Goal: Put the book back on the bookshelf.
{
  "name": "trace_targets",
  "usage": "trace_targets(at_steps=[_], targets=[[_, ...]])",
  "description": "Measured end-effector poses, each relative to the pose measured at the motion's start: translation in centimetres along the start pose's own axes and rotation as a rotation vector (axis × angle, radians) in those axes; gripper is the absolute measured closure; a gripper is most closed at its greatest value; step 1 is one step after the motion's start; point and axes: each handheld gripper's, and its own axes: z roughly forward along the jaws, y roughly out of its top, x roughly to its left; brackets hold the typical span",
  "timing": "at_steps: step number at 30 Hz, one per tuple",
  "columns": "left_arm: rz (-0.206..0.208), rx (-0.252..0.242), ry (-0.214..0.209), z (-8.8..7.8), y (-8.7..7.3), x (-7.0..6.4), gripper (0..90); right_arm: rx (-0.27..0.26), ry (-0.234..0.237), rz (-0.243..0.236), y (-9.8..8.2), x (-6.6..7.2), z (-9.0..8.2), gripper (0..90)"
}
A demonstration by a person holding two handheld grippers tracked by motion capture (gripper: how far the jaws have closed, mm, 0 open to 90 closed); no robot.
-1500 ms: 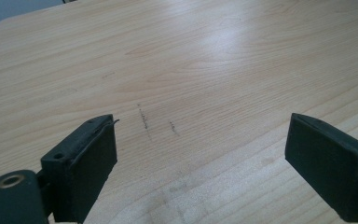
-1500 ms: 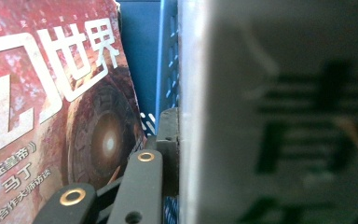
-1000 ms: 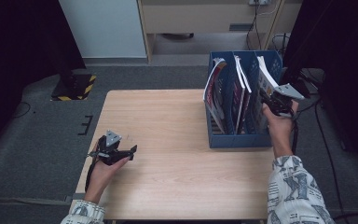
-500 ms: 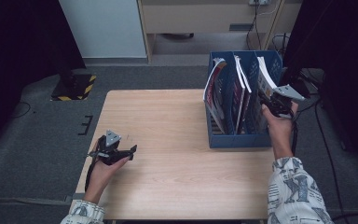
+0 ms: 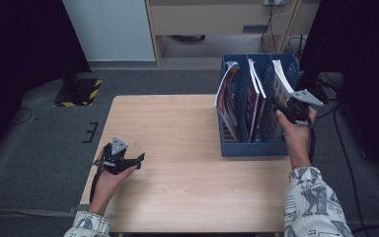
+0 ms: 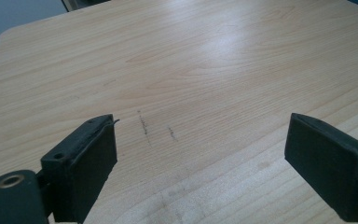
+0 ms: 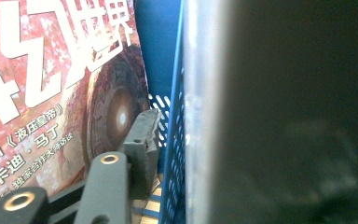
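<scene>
The magazine (image 5: 280,94) stands in the rightmost compartment of the blue file holder (image 5: 249,148), leaning against its divider, near the far right corner of the surface (image 5: 187,148). It is judged light, thin and floppy, with a glossy cover likely to slip; the upper edge near the spine looks the best place to be gripped, so the pages are not creased. In the right gripper view a red cover (image 7: 51,93) with white lettering and a round rusty motif is seen beside the holder's blue perforated wall (image 7: 170,163).

The right hand-held gripper (image 5: 287,109), at the holder's right side, has just been opening; whether the magazine is pinched cannot be told. The left hand-held gripper (image 6: 200,163) is spread wide over bare wood, well apart from the holder.
</scene>
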Motion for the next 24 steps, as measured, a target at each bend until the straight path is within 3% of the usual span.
trace_targets(at_steps=[8,14,24], targets=[[0.001,0.001,-0.001,0.01,0.00,0.00,8.7,0.012,-0.001,0.003,-0.04,-0.08,-0.02,41.9],[0.003,0.000,-0.001,-0.01,0.04,-0.06,8.7,0.018,-0.008,0.001,-0.08,-0.03,-0.17,26.6],[0.004,0.000,-0.001,0.01,0.06,-0.07,8.7,0.013,-0.010,0.006,-0.12,0.09,-0.86,15.7]])
